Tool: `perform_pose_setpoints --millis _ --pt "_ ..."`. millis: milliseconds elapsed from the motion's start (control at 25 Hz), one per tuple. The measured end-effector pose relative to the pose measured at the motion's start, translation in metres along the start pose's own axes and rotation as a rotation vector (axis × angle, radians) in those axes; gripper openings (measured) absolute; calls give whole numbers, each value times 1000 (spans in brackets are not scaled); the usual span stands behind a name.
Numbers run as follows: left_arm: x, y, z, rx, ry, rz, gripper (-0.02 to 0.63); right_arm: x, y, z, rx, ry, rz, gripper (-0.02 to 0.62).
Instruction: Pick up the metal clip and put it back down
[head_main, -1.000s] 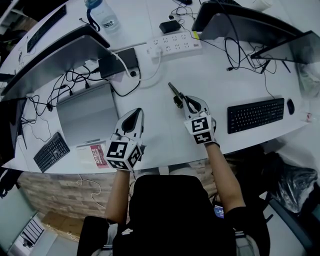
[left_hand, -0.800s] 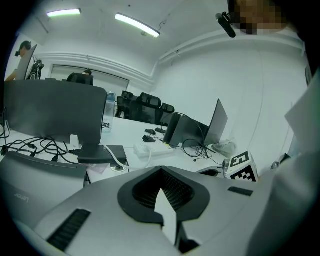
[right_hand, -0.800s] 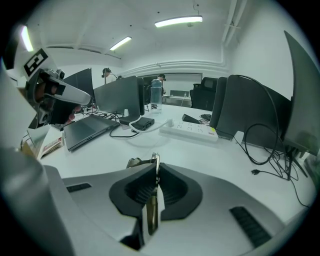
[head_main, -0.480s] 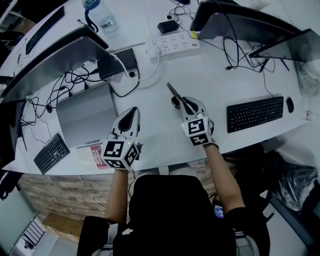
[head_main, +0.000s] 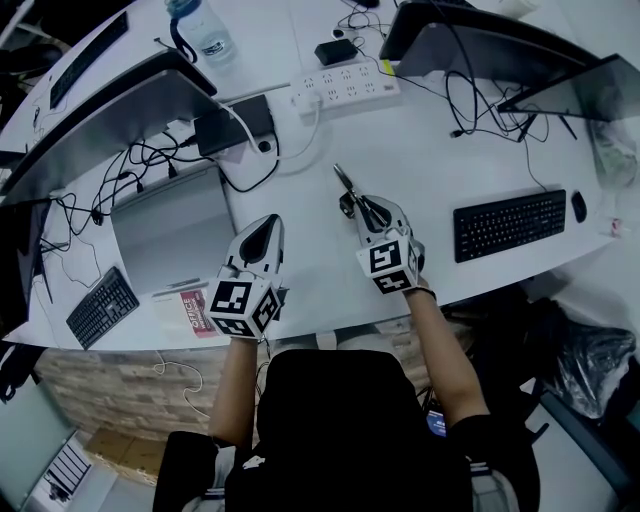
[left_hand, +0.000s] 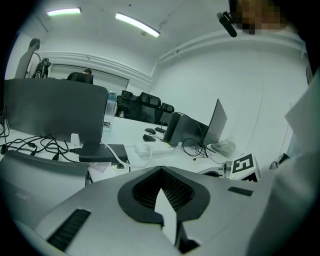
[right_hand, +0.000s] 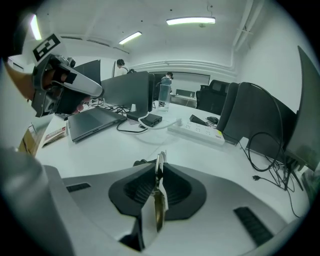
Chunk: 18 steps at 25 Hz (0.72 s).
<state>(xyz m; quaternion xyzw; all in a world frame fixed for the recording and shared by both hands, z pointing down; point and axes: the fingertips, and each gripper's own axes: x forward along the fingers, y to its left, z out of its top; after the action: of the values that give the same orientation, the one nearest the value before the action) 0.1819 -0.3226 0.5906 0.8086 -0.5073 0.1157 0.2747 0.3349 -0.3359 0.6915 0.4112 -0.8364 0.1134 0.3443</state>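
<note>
Right gripper view shows your right gripper (right_hand: 159, 172) pinched tight on the clip (right_hand: 158, 215) — picking up looks done, putting it back on the desk (right_hand: 100, 145) is left.

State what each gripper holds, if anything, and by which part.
The right gripper holds the metal clip, jaws shut on its thin metal arm. The left gripper holds nothing, jaws shut.
</note>
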Motion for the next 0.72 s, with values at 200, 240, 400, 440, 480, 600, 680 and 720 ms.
perform_pose_setpoints --millis 200,240,400,440,480,600,680,720 --pt "-2 5 -1 -2 0 3 11 -1 6 -3 -15 3 4 33" --pt "-2 5 -1 -1 0 2 9 -1 8 -4 -18 3 5 37" --pt "-4 6 -3 -2 5 -1 9 -1 13 -7 -23 8 7 51" --pt "-4 6 -3 -1 6 -2 9 -1 14 -8 -23 9 7 52" --pt "-4 6 -4 0 8 -3 10 -1 14 -9 -21 10 7 55" --pt "-3 6 -6 -1 10 -6 10 0 16 -10 -16 13 11 62" --pt "-3 6 -7 -2 12 -7 11 0 17 -11 -13 15 16 66" --pt "-3 5 -7 -3 12 -7 9 0 18 -12 -10 16 19 67"
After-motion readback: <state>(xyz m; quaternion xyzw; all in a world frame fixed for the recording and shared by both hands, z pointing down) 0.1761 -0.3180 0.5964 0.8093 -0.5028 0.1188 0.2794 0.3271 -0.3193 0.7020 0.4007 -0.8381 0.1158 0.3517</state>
